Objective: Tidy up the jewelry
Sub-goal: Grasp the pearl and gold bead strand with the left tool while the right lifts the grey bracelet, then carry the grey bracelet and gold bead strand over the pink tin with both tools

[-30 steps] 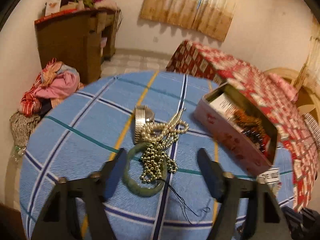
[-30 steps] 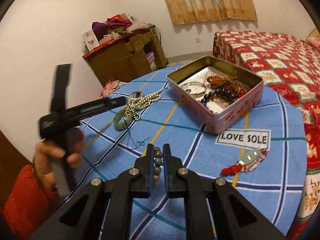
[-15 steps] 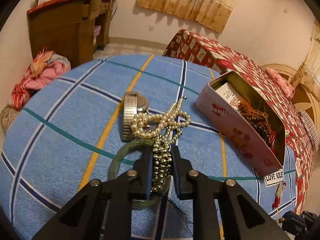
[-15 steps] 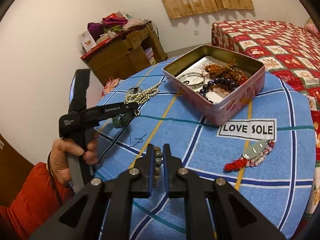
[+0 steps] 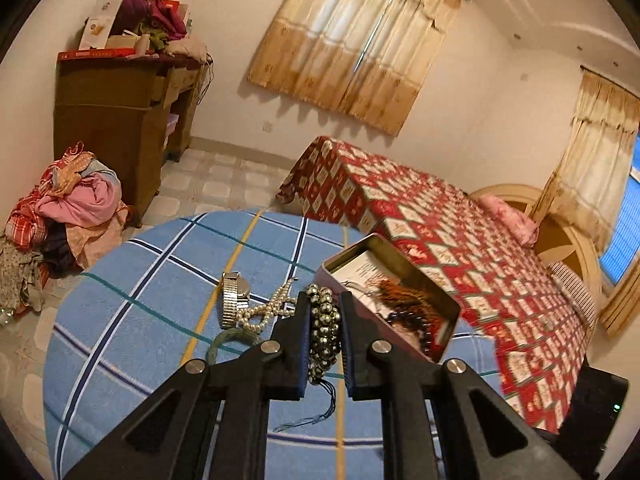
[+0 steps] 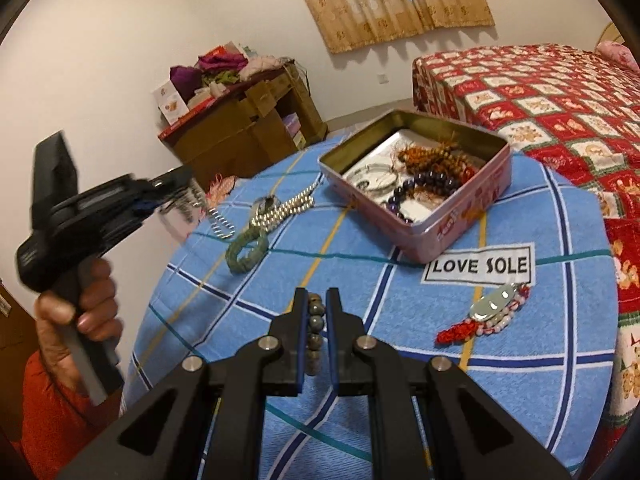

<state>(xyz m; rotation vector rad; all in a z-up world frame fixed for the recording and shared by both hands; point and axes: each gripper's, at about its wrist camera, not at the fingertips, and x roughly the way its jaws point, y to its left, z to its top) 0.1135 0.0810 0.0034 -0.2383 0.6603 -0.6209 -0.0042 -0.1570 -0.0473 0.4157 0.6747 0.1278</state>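
My left gripper (image 5: 325, 300) is shut on a strand of shiny gold-grey beads (image 5: 325, 332), held above the blue checked table with a dark thread hanging below it. In the right wrist view this gripper (image 6: 172, 188) is raised at the left in a person's hand, with the strand blurred under it. A pink tin box (image 5: 400, 264) with several bead pieces inside sits just beyond. My right gripper (image 6: 316, 296) is shut on a grey-green stone bead bracelet (image 6: 315, 320) low over the table. A watch (image 5: 232, 300), a pearl necklace (image 5: 260, 314) and a green bangle (image 6: 246, 250) lie on the cloth.
A red tasselled charm (image 6: 488, 314) lies near the LOVE SOLE label (image 6: 480, 266), in front of the tin (image 6: 460, 216). A red patterned bed (image 5: 460, 232) stands behind the table. A wooden cabinet (image 5: 108, 120) and a clothes pile (image 5: 68, 208) are at the left.
The left gripper's jaws closed on the gold-grey bead strand and lifted it off the bangle and the table. The right gripper kept still with its bracelet.
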